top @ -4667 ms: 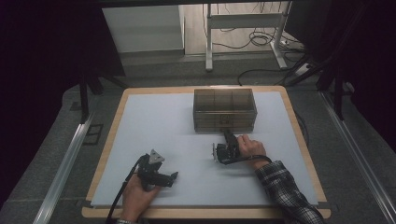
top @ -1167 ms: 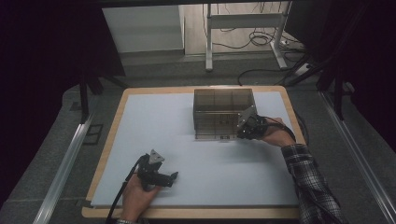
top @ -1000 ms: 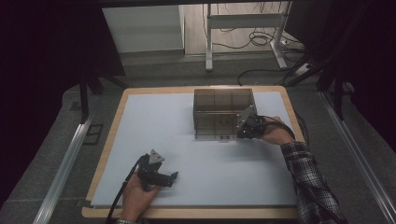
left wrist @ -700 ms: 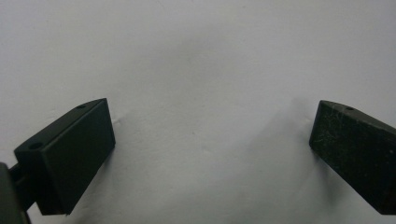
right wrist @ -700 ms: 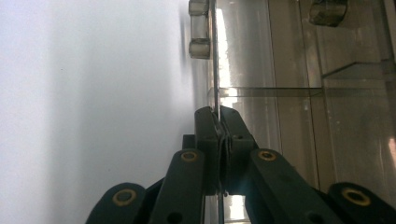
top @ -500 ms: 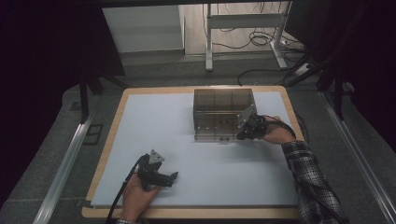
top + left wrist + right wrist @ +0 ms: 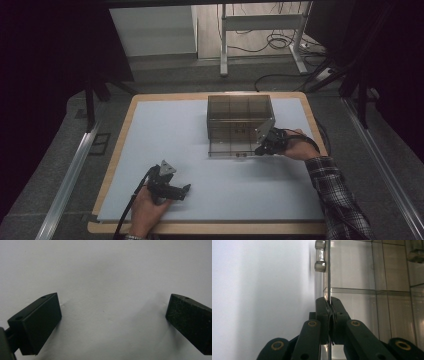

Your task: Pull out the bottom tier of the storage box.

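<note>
A smoky clear plastic box (image 7: 240, 115) with inner dividers stands at the back middle of the white board. Its hinged front panel (image 7: 232, 149) hangs open, tipped down toward the table, with two small knobs near its free edge. My right gripper (image 7: 265, 147) is shut on the panel's right edge. In the right gripper view the jaws pinch the thin panel (image 7: 328, 277) edge-on at the right gripper's tips (image 7: 328, 302), with a clear knob (image 7: 320, 256) above and the box's compartments (image 7: 362, 277) to the right. My left gripper (image 7: 177, 191) rests open on the board, nothing between its jaws (image 7: 113, 315).
The white board (image 7: 165, 135) lies on a wood-edged table (image 7: 120, 145). Metal rails (image 7: 70, 175) run along both sides on the grey floor. Desk legs and cables (image 7: 260, 45) are beyond the far edge.
My right gripper went from the board in front of the box to the panel's right edge. Over the last second it drew the panel lower and nearer. The left gripper stayed still.
</note>
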`<act>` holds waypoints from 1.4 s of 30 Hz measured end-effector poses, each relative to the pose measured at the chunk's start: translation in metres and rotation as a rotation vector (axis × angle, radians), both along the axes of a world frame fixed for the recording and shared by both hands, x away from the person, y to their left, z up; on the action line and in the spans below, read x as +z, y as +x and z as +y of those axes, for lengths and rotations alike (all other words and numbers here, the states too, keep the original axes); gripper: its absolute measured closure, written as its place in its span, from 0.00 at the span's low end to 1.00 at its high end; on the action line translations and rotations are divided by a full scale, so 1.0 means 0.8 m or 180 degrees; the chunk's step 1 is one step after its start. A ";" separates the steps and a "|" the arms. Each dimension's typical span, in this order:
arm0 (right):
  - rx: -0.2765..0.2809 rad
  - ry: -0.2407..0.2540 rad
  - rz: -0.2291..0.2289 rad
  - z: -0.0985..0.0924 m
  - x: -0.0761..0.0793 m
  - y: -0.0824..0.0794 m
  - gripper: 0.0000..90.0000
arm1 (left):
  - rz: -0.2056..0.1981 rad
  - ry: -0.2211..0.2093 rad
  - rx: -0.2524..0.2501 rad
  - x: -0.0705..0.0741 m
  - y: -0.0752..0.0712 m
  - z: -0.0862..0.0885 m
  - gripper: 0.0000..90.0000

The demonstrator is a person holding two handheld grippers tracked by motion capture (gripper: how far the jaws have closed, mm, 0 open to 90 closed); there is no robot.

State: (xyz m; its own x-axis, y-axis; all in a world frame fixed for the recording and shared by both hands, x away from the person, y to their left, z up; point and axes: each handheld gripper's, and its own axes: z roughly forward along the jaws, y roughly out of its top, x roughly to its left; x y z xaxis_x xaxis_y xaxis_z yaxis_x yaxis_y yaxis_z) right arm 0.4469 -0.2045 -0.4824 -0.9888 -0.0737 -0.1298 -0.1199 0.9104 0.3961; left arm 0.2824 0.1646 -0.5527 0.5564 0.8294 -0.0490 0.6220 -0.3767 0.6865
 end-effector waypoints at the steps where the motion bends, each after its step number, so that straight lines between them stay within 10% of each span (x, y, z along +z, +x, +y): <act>1: 0.0009 0.0005 0.0002 0.000 0.000 -0.002 0.96 | 0.0000 -0.0001 0.0001 0.000 0.000 0.000 0.00; 42: 0.0001 0.0068 -0.0077 -0.006 -0.014 -0.037 0.89 | 0.0000 0.0000 0.0001 0.000 0.000 0.000 0.00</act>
State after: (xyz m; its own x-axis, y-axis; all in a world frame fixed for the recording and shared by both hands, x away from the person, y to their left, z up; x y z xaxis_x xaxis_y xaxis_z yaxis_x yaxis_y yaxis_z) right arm 0.4174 -0.2092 -0.4934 -0.9853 -0.0708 -0.1552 -0.1298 0.9016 0.4126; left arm 0.2823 0.1646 -0.5527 0.5561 0.8297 -0.0491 0.6222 -0.3764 0.6865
